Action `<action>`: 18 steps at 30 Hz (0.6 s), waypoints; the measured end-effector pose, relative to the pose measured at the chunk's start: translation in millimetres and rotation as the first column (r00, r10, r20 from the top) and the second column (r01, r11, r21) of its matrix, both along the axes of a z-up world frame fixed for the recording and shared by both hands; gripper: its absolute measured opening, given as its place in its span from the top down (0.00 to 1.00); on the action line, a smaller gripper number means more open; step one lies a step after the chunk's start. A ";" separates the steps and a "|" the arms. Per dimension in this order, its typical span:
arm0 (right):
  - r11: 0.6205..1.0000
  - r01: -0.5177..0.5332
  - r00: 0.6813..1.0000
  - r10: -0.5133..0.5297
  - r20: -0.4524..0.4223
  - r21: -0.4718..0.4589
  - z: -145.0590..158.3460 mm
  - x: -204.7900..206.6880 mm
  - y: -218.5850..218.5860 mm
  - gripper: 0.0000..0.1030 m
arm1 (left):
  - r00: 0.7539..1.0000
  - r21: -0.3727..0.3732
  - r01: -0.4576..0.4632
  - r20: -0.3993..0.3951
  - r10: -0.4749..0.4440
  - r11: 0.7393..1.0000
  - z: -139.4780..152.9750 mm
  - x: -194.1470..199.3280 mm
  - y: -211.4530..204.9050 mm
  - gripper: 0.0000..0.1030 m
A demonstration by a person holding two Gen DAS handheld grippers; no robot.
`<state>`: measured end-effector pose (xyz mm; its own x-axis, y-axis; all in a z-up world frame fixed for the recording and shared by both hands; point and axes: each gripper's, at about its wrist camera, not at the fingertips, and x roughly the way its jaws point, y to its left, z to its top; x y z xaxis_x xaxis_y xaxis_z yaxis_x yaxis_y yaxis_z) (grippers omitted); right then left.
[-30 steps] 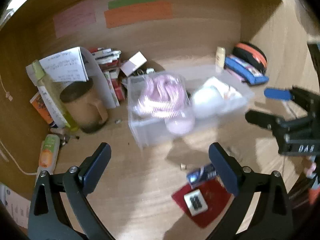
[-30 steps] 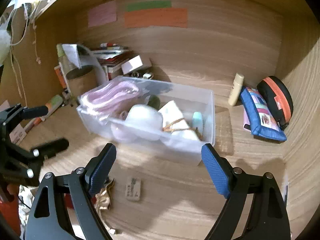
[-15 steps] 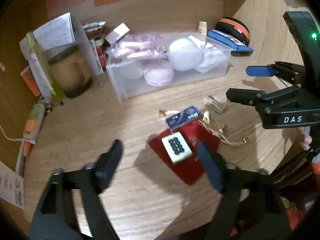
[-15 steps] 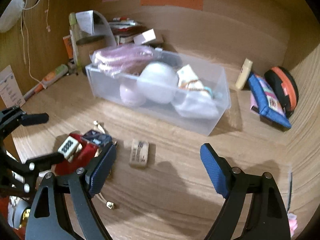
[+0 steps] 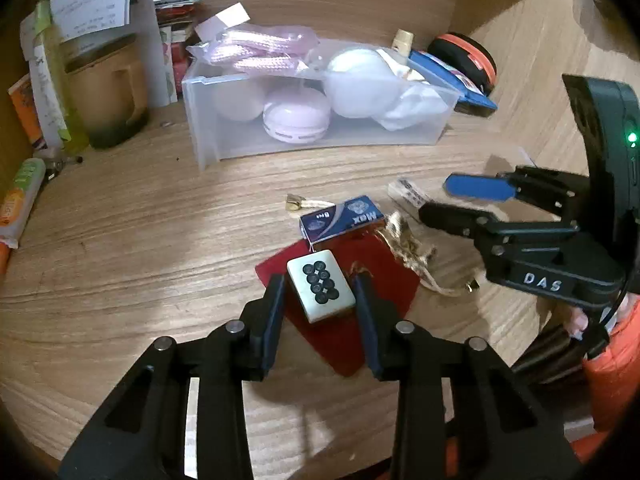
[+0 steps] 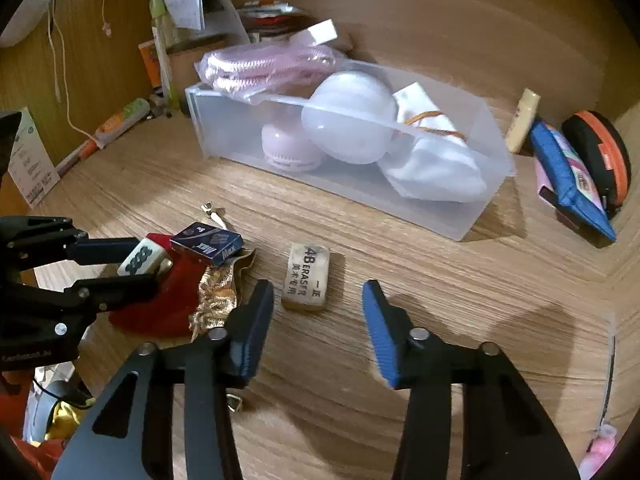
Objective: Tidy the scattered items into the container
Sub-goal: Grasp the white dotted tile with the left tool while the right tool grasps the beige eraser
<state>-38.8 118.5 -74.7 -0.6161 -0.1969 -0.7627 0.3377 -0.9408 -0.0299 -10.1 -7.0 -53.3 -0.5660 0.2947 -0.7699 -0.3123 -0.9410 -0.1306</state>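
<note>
left gripper (image 5: 319, 295) low over tabletop (image 5: 140, 240), jaws bracketing mahjong tile (image 5: 321, 285), contact unclear, right gripper (image 6: 318, 292) jaws released above eraser (image 6: 306, 277)

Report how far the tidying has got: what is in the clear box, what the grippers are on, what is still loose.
Done: the clear plastic box already holds a white ball, a pink round case and a white pouch.

In hand: the left gripper straddles the white mahjong tile, not yet lifted. The right gripper is open before the 4B eraser.

Left: blue Max box, red pouch, gold foil.
</note>
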 end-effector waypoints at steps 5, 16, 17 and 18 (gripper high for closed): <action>1.000 0.000 0.999 0.002 0.047 -0.031 -5.0 -11.9 -2.6 0.63 | 1.000 -0.040 -0.012 -0.004 0.012 0.999 -1.9 -3.2 7.7 0.66; 0.999 -0.033 0.998 0.034 0.052 -0.013 -8.1 -19.4 -11.1 0.78 | 0.995 -0.108 -0.082 -0.058 0.076 0.991 -4.1 -8.4 8.0 0.77; 0.999 -0.042 0.998 0.042 0.049 -0.015 -8.4 -18.7 -11.2 0.78 | 0.995 -0.115 -0.090 -0.063 0.083 0.989 -4.0 -8.0 7.0 0.77; 0.999 -0.046 0.998 0.047 0.048 -0.020 -8.4 -18.2 -11.9 0.79 | 0.994 -0.111 -0.097 -0.064 0.090 0.989 -3.3 -7.3 4.3 0.77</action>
